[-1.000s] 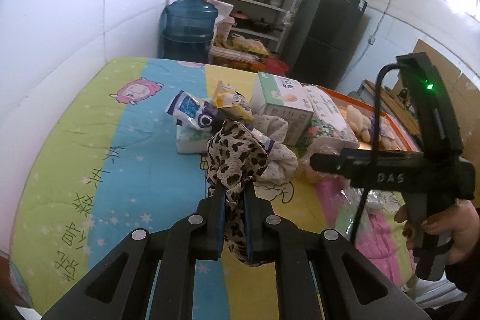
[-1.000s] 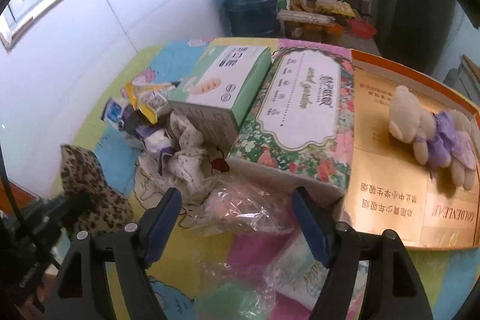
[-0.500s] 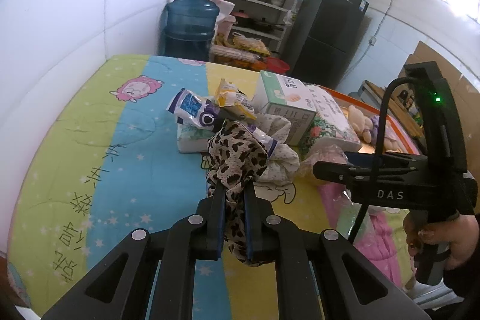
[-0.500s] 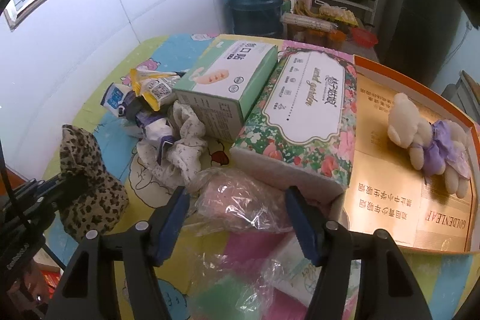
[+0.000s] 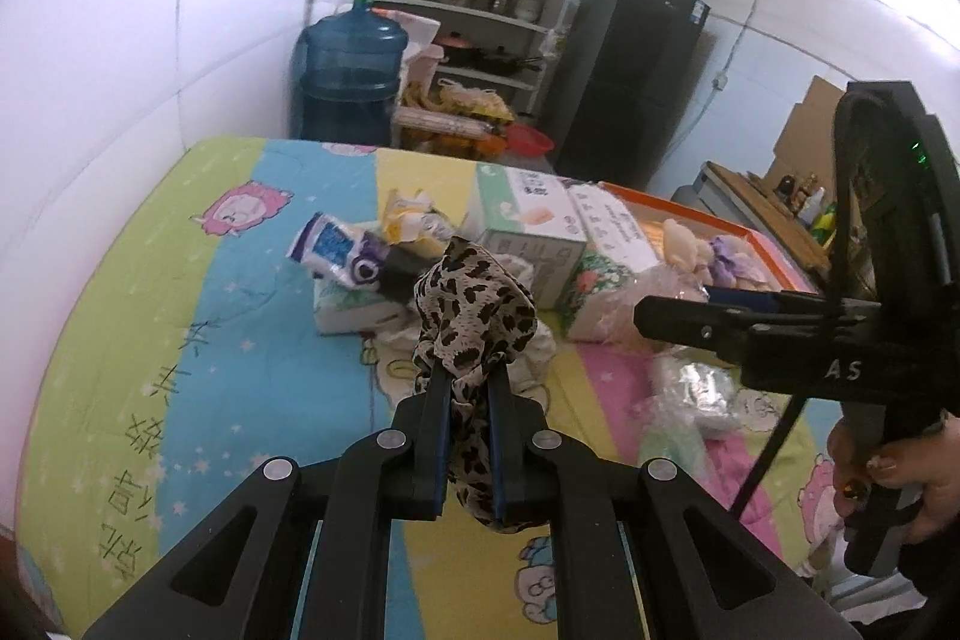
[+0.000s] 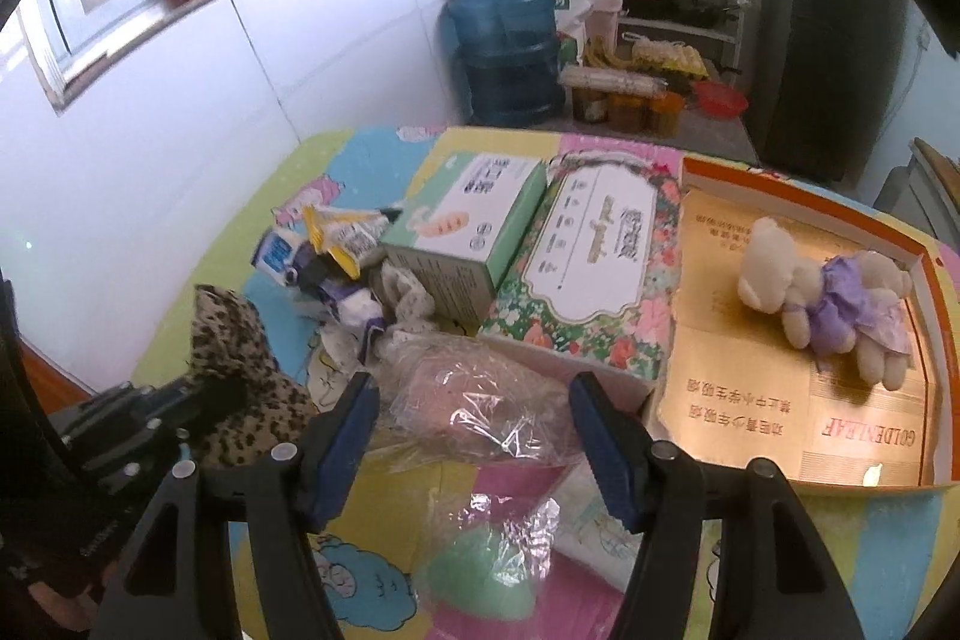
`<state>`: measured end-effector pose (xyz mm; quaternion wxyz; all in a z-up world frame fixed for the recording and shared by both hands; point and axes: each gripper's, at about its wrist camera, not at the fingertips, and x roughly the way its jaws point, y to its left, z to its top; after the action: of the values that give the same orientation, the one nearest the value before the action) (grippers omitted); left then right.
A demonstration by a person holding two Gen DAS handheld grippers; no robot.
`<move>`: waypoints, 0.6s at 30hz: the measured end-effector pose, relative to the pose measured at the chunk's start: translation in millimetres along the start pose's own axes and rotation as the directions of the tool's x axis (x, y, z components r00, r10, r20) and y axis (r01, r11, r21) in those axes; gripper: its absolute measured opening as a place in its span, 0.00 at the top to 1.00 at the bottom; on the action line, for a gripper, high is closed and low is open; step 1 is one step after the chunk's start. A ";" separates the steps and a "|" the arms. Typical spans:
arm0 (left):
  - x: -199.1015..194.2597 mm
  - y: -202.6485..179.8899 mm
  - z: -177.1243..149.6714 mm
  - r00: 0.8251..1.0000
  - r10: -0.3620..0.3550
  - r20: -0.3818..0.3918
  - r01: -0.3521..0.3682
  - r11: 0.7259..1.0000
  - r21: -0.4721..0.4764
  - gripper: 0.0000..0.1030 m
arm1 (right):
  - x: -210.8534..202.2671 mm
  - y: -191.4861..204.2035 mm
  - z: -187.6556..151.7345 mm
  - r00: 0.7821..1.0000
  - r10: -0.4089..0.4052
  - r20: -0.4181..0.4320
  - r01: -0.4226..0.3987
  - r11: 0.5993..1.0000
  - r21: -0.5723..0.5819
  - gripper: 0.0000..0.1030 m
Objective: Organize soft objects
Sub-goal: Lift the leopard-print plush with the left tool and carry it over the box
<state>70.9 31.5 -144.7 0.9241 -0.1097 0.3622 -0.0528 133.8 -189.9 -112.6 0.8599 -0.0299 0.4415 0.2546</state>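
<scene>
My left gripper [image 5: 468,376] is shut on a leopard-print cloth [image 5: 474,304] and holds it above the colourful bedsheet; the cloth also shows in the right wrist view [image 6: 240,376]. My right gripper [image 6: 474,394] is open, its jaws on either side of a clear bag with a pink soft item [image 6: 480,400]. A green soft item in plastic [image 6: 486,574] lies below it. A teddy bear in a purple dress [image 6: 822,292] lies in the orange box lid [image 6: 798,196]. A white lace cloth [image 6: 408,304] lies by the boxes.
A green-white box [image 6: 468,226] and a floral tissue box [image 6: 594,256] stand mid-bed. Snack packets [image 6: 324,250] lie to their left. A blue water jug [image 6: 504,46], shelves and a dark fridge [image 5: 630,76] stand behind. A white wall runs along the left.
My right gripper has moved forward and closer to the pink bag, jaws still open. My left gripper still holds the leopard cloth, almost unmoved.
</scene>
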 end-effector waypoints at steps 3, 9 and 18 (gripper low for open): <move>0.6 -8.0 2.8 1.000 -0.016 0.005 0.016 1.000 0.016 0.91 | -10.5 -3.4 2.6 1.000 -0.001 0.023 0.001 1.000 0.010 0.36; 3.7 -27.4 10.7 0.998 -0.057 0.009 0.056 0.997 0.057 0.91 | -31.0 -14.6 2.4 0.997 -0.027 0.067 0.025 0.999 0.036 0.36; 11.0 -62.7 21.0 0.992 -0.125 0.009 0.123 0.985 0.125 0.91 | -60.7 -44.9 -5.8 0.990 -0.081 0.117 0.069 0.992 0.108 0.36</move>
<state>92.1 -27.9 -121.7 0.9271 -0.0745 0.3430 -0.1317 121.1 -255.5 -76.9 0.8945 0.0136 0.3996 0.2002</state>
